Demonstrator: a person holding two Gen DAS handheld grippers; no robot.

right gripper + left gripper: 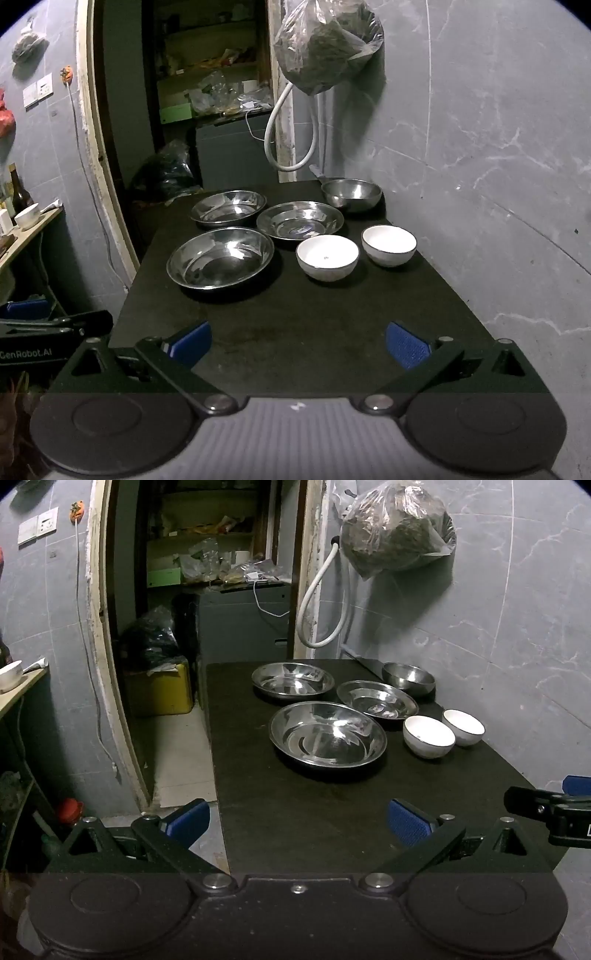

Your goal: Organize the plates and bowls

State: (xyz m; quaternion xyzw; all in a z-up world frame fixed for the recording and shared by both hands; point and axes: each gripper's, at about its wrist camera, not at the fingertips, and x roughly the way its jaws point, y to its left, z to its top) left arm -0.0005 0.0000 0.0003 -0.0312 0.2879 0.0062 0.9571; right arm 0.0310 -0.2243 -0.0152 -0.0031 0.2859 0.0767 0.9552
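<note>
From the left wrist view, the left gripper (298, 823) hangs over the near end of the black table (295, 812), jaws spread wide and empty. Beyond it, the nearest steel plate (327, 734) sits mid-table; two more steel plates (293, 679) (377, 699) lie behind that plate, a steel bowl (408, 678) farther back, and two white bowls (428, 736) (463, 727) to the nearest plate's right.

From the right wrist view, the right gripper (298, 343) likewise hovers with jaws wide apart, holding nothing. The white bowls (327, 257) (388, 245) stand just beside each other, right of the nearest steel plate (220, 257).
</note>
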